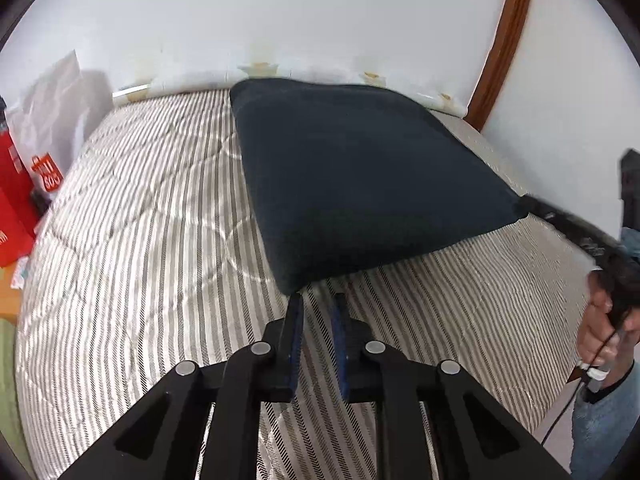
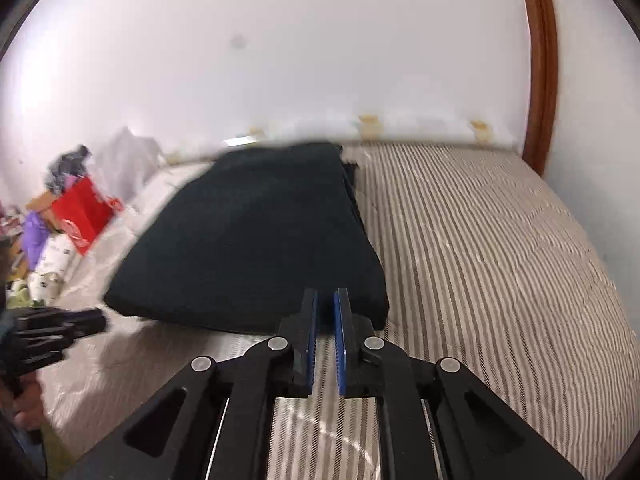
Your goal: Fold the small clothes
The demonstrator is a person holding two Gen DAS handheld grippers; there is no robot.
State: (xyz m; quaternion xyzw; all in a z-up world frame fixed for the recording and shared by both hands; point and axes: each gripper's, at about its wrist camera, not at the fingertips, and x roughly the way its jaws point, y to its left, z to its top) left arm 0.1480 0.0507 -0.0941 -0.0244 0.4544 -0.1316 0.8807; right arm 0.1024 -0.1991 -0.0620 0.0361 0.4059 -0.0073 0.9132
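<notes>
No text can be read with certainty; only blurred white marks stand on the red bag (image 1: pixel 12 196) left of the striped bed (image 1: pixel 160 240).

A striped quilted bed (image 1: pixel 140 220) fills the frame; a red bag (image 2: pixel 86 210) sits at left, a wooden door frame (image 2: pixel 542 80) upper right.

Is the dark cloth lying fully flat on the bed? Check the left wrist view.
No: the dark cloth has its near edge raised off the bed.
</notes>
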